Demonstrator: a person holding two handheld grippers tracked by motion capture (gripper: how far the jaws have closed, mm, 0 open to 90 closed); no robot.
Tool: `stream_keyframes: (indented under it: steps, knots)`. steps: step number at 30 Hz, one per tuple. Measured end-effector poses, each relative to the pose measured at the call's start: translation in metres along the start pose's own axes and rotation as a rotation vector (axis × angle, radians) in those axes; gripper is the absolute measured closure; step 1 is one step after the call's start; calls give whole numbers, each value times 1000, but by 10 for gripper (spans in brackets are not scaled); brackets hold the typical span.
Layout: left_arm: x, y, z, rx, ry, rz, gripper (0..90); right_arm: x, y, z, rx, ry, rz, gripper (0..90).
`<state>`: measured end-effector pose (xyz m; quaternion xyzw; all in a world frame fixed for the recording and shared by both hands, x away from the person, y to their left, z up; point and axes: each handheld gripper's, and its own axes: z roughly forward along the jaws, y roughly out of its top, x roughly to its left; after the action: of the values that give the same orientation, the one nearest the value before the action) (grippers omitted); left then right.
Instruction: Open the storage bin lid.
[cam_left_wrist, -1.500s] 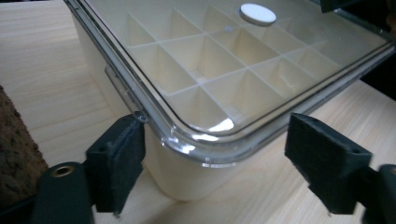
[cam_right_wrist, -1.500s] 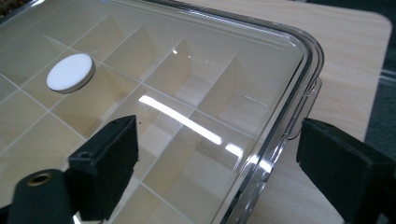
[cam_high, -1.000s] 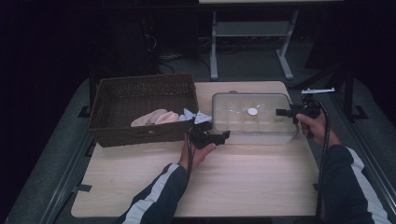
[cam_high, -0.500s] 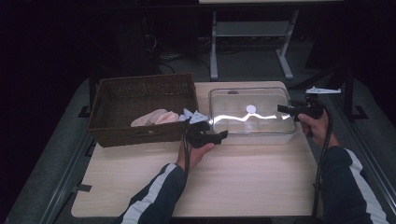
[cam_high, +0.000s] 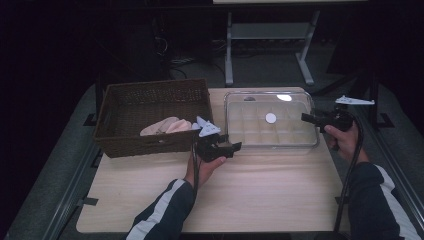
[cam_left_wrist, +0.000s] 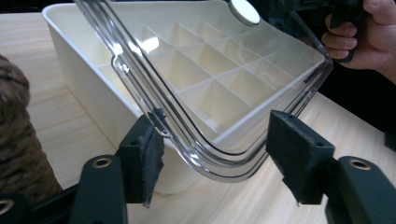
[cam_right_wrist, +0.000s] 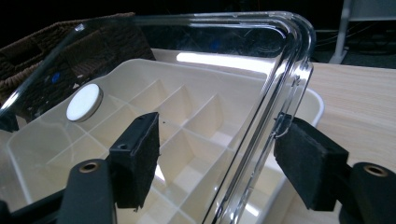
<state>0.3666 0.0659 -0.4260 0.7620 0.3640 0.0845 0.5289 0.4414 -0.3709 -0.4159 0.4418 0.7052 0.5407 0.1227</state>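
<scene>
Dark room, pale wooden counter (cam_high: 260, 190): one woven basket (cam_high: 150, 107) holding cloth items, one cream compartment tray (cam_high: 272, 130) just beside it, one clear lid (cam_high: 270, 107) with a white round knob (cam_high: 270, 118). My left claw (cam_left_wrist: 212, 156) sits at the lid's near left corner, my right claw (cam_right_wrist: 215, 168) at its right edge. Both claws' jaws have just been closing, the lid's rim between them; on each, one pad looks to touch the rim while the other stands off, so I log both as spread, not yet pinching. Lid location: tilted over the tray, raised clear of its rim at both gripped ends. Against a second ago, when it lay flat on the tray, it has lifted. My reading: removal under way; grip unconfirmed.
</scene>
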Motion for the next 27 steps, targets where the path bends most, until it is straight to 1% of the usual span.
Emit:
stream_keyframes:
  steps: [1,3,4,5,6,7,8,9,10,11,12,14,15,17,18,19,20,21,22,23,24,25,27]
  knots:
    - [-1,-1,-1,6,-3,9,390,1,-1,-2,-2,-1,2,330]
    - [-2,-2,-2,-1,-7,3,417,2,-6,-10,-6,6,4,354]
    - [-3,-3,-4,1,-15,15,428,3,-8,-12,-14,4,3,369]
    - [-3,-3,-4,1,-15,15,432,3,-8,-12,-14,4,3,369]
    - [-5,-4,-5,7,-16,17,432,4,-9,-15,-12,2,9,375]
    - [-7,-7,-5,18,-20,25,455,6,-11,-19,-17,-6,1,389]
    - [-7,-7,-5,18,-20,25,463,6,-11,-19,-17,-6,1,389]
    - [-8,-8,-6,20,-19,33,473,8,-14,-25,-20,-5,12,439]
    - [-8,-10,-7,19,-21,29,507,8,-15,-28,-30,-1,10,459]
    - [-8,-12,-8,23,-30,21,527,9,-17,-31,-37,2,8,477]
    - [-8,-12,-8,23,-30,21,532,9,-17,-31,-37,2,8,477]
    - [-11,-13,-9,30,-15,46,533,12,-20,-37,-43,3,7,508]
    - [-12,-15,-10,35,-21,51,543,14,-20,-40,-36,-4,3,510]
    - [-12,-18,-11,42,-27,45,589,17,-22,-46,-40,-16,-1,544]
    - [-13,-19,-12,42,-26,43,609,19,-24,-49,-47,-12,6,569]
    - [-13,-21,-14,44,-28,46,657,24,-27,-56,-53,-4,-9,603]
    - [-13,-22,-15,42,-33,52,657,24,-27,-56,-53,-4,-9,603]
    - [-16,-25,-16,64,-48,64,697,28,-31,-60,-42,13,-13,627]
    - [-16,-25,-16,64,-48,64,710,28,-31,-60,-42,13,-13,627]
    - [-18,-27,-16,80,-55,78,710,31,-33,-62,-43,6,-20,627]
    - [-19,-30,-16,104,-46,107,716,33,-35,-64,-50,-8,-16,637]
    - [-20,-33,-16,114,-42,114,715,34,-38,-67,-51,0,-1,647]
    - [-19,-37,-16,128,-64,83,716,36,-43,-71,-51,11,3,653]
